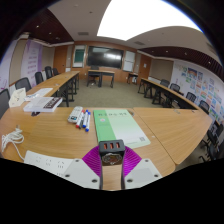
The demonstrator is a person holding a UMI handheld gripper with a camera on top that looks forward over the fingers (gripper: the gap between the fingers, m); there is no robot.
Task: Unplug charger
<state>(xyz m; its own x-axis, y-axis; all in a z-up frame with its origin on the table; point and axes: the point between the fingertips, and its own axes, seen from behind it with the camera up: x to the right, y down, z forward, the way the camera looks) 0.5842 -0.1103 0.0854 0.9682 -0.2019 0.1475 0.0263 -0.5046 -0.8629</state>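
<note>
My gripper (112,153) is shut on a small black charger block (111,149) with several ports on its top face. Both purple pads (94,160) press against its sides. The charger is held above the wooden table (60,135), near its front edge. A white power strip (45,162) lies on the table to the left of my fingers, with a white cable (12,138) further left.
A green-and-white sheet (117,124) lies just beyond the fingers, with markers (84,120) and a white eraser-like item (75,115) to its left. Papers and a keyboard (42,100) sit far left. Long desks and chairs (20,86) fill the room beyond.
</note>
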